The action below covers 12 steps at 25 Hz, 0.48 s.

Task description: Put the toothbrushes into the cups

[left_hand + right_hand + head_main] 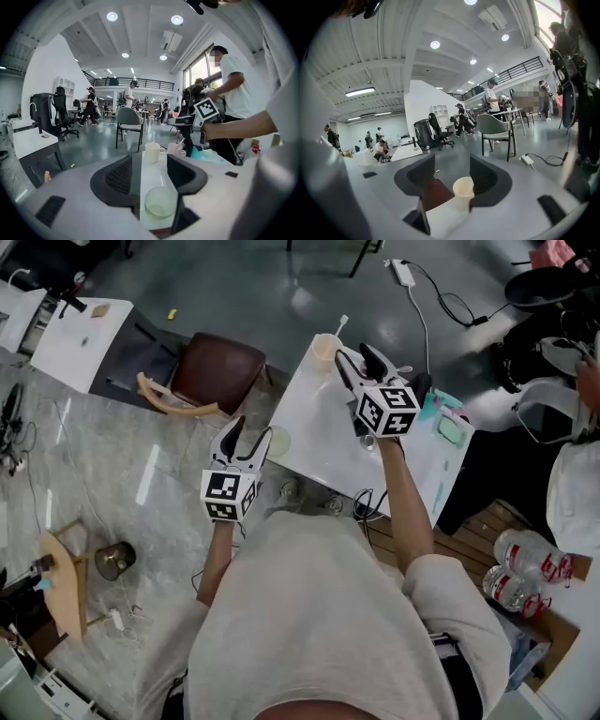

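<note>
Ahead, a round cream cup (463, 190) stands on the glossy white table (319, 427).

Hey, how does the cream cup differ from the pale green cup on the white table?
Colour: the cream cup is opaque, the pale green cup see-through. Place: the cream cup stands at the far corner of the white table, the green cup by its near left edge. Gripper: the cream cup lies ahead of the right gripper, the green cup ahead of the left gripper. Both stand upright on the table, ungripped.
</note>
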Each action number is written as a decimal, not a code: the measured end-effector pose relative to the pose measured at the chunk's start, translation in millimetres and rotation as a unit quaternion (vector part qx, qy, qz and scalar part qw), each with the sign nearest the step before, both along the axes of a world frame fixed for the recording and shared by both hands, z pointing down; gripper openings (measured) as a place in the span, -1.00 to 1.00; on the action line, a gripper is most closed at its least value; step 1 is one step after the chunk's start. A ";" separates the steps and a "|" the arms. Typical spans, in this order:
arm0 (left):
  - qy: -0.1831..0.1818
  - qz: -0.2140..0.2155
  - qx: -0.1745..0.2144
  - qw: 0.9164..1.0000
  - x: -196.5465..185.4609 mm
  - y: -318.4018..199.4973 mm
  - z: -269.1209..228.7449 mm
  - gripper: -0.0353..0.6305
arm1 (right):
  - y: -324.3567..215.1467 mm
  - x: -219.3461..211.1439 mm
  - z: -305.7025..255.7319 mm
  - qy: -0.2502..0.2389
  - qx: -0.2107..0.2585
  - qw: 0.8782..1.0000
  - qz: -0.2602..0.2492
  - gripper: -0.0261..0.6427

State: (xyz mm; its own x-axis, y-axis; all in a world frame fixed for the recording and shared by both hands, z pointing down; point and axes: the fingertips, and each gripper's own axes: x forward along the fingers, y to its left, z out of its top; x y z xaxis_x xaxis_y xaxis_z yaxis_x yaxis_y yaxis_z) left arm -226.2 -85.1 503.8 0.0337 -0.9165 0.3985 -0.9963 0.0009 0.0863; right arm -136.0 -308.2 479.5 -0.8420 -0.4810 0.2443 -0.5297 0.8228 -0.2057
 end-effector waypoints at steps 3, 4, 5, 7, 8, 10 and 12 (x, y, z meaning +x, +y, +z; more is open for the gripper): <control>-0.003 0.010 0.004 1.000 10.5 2.5 -3.7 -0.19 | 14.4 13.2 -8.2 -0.005 0.007 1.000 0.004 -0.27; -0.004 0.014 0.005 1.000 14.1 3.4 -4.8 -0.19 | 19.5 17.8 -10.7 -0.006 0.010 1.000 0.005 -0.27; -0.004 0.017 0.007 1.000 17.8 4.2 -5.9 -0.19 | 24.9 22.5 -13.2 -0.008 0.012 1.000 0.006 -0.27; -0.005 0.026 0.011 1.000 25.7 5.7 -8.7 -0.19 | 36.4 33.0 -18.1 -0.009 0.018 1.000 0.010 -0.28; -0.005 0.030 0.013 0.999 30.2 6.3 -10.1 -0.19 | 42.5 39.0 -20.5 -0.008 0.022 1.000 0.012 -0.28; -0.003 0.041 0.017 0.999 41.1 6.7 -12.8 -0.19 | 54.1 52.9 -24.8 -0.003 0.031 0.999 0.016 -0.28; -0.002 0.054 0.020 0.998 54.1 5.2 -14.6 -0.19 | 63.1 69.2 -27.9 -0.001 0.038 0.999 0.023 -0.28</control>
State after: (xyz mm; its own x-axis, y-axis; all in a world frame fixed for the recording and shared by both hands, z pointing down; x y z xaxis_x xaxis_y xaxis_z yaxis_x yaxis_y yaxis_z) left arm -172.1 -79.9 489.2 0.1308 -0.9226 0.3628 -0.9908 -0.1091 0.0799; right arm -66.8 -245.1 451.6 -0.8190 -0.5364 0.2040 -0.5670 0.8111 -0.1439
